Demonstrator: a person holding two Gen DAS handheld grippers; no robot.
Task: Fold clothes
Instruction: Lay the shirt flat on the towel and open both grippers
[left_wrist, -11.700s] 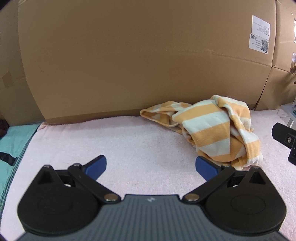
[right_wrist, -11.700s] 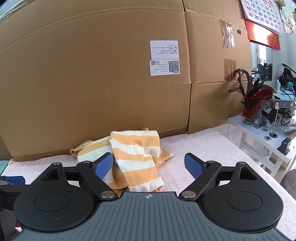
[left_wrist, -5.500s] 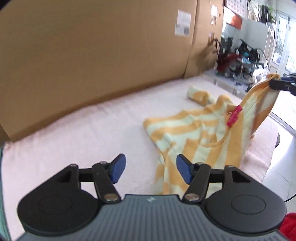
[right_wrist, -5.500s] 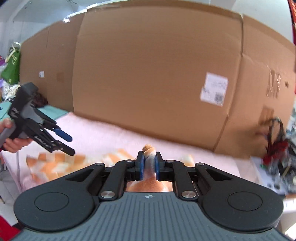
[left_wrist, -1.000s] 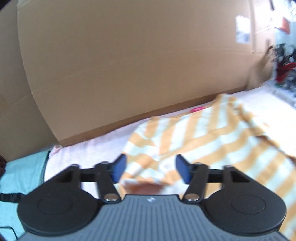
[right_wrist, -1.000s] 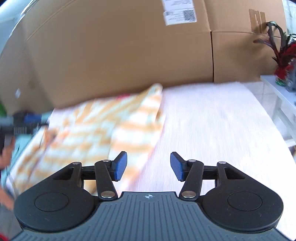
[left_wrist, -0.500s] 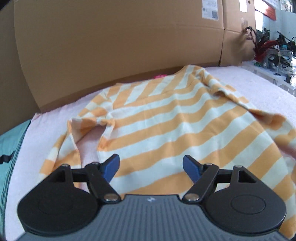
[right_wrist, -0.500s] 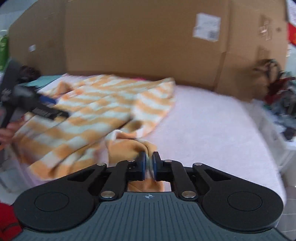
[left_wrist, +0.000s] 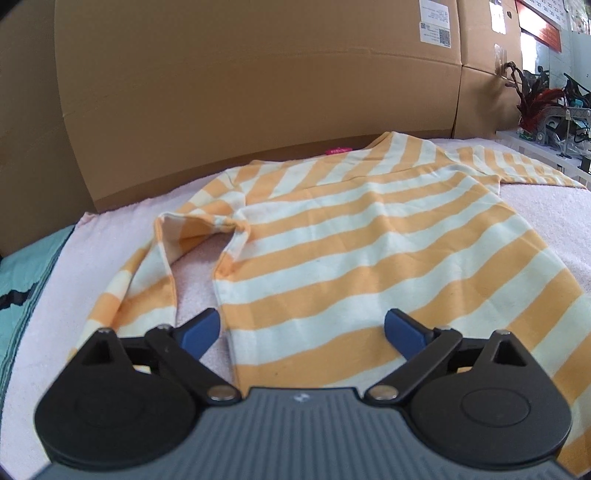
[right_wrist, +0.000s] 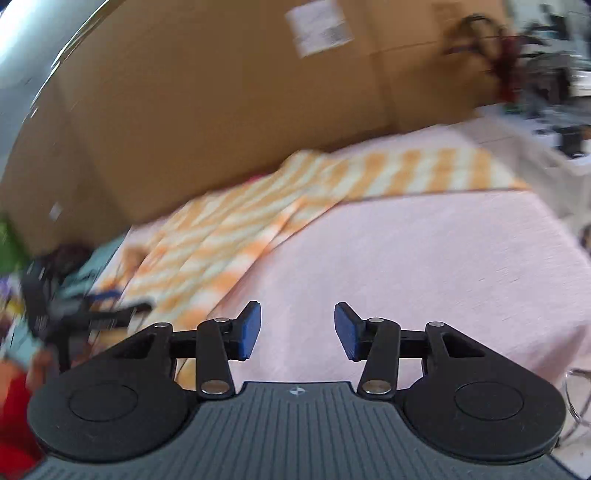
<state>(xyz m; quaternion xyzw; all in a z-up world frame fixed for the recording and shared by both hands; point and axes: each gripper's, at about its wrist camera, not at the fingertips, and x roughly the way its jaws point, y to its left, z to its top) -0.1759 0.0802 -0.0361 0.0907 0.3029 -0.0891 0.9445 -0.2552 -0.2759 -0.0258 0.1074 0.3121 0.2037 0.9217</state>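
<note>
Left wrist view showed the orange-and-cream striped knit top (left_wrist: 369, 236) spread flat on the pink towelling surface (left_wrist: 546, 206), unfolded; left gripper (left_wrist: 303, 330) and right gripper (right_wrist: 297, 330) were opening, empty.

Pink towel-like cover (left_wrist: 546, 206) spread over the flat surface, running back to the cardboard wall. Orange/cream striped shirt (left_wrist: 351, 258) lies on it, spread mostly flat, hem at the near edge, neck towards the cardboard. One sleeve (left_wrist: 147, 280) bent down along its left side w/ pink showing between sleeve & body; other sleeve (left_wrist: 517, 168) stretched out right. Right half of the cover (right_wrist: 424, 258) bare. Teal cloth (left_wrist: 26, 273) just beside the cover's left edge.
</note>
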